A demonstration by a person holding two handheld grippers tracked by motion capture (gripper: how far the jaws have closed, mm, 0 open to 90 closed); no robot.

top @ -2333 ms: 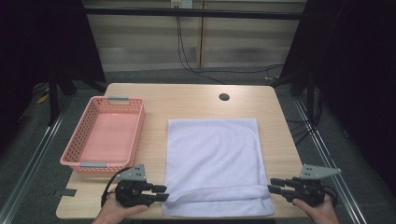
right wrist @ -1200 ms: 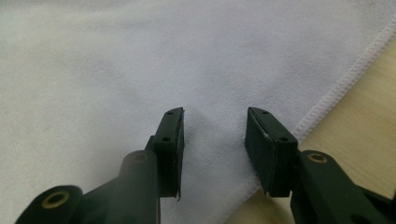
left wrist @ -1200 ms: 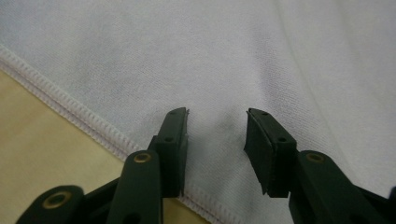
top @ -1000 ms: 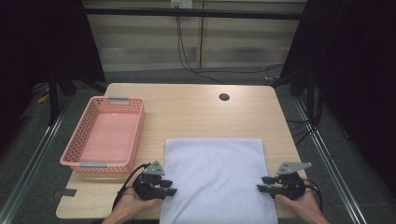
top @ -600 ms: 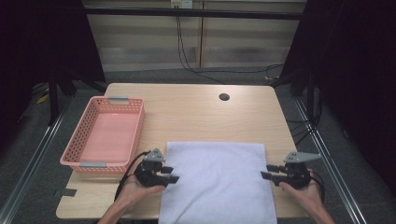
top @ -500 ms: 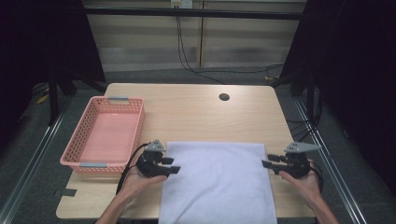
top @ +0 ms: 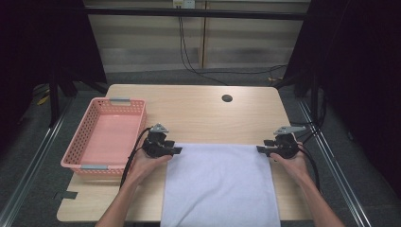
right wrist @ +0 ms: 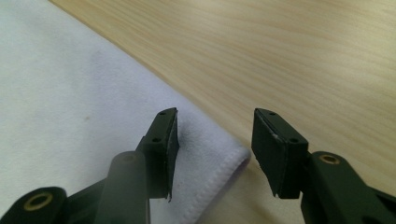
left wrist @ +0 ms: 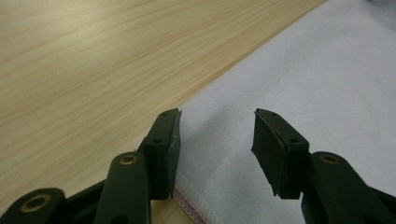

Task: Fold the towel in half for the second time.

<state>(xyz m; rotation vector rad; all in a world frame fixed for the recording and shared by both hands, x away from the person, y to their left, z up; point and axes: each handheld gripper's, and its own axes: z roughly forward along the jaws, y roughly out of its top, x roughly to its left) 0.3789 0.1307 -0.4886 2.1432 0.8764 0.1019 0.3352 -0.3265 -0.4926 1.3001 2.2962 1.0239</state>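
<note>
Even overhead light falls on the pale wooden table in the high view, while the surrounding floor and walls sink into near-black. Shadows are soft and short. In the 2 gripper views the near black jaws are slightly soft, the white towel bright, the far wood grain blurred.

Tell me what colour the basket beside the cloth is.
Pink, clearest in the high view: the basket sits left of the white cloth.

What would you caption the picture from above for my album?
Two open hand-held grippers, left gripper and right gripper, at the far corners of a white towel.
</note>
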